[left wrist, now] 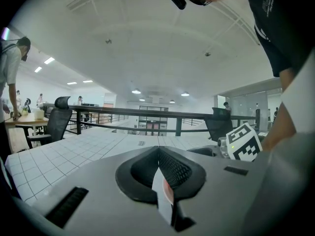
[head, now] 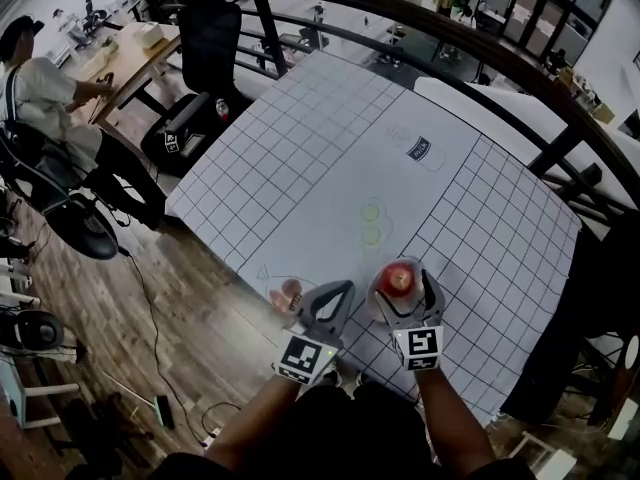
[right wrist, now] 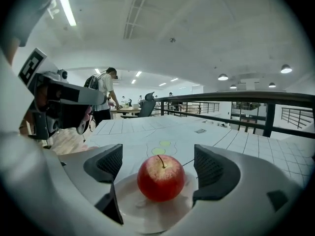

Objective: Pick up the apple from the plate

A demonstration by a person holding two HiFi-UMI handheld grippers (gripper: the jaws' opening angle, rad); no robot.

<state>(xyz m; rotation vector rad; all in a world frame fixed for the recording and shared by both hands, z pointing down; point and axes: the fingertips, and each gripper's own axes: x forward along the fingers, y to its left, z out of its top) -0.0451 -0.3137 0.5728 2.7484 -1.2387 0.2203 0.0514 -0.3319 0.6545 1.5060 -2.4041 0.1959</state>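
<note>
A red apple (right wrist: 161,178) with a thin stem stands upright on a small white plate (right wrist: 147,215) near the front of the gridded table. My right gripper (right wrist: 156,167) is open, one dark pad (right wrist: 106,163) on each side of the apple, with a gap between each pad and the fruit. From above, the apple (head: 399,279) shows between the right gripper's (head: 404,280) fingers, which hide most of the plate (head: 373,296). My left gripper (head: 338,293) hangs just left of it, shut; its pads (left wrist: 172,168) meet, with a thin pale sliver at the seam.
The white gridded mat (head: 330,148) covers the table, with two yellow-green dots (head: 371,223) beyond the plate and a small label (head: 424,151) farther back. A pinkish round thing (head: 289,291) lies by the left gripper. A dark railing (head: 420,28), an office chair (head: 205,38) and a seated person (head: 45,88) stand beyond.
</note>
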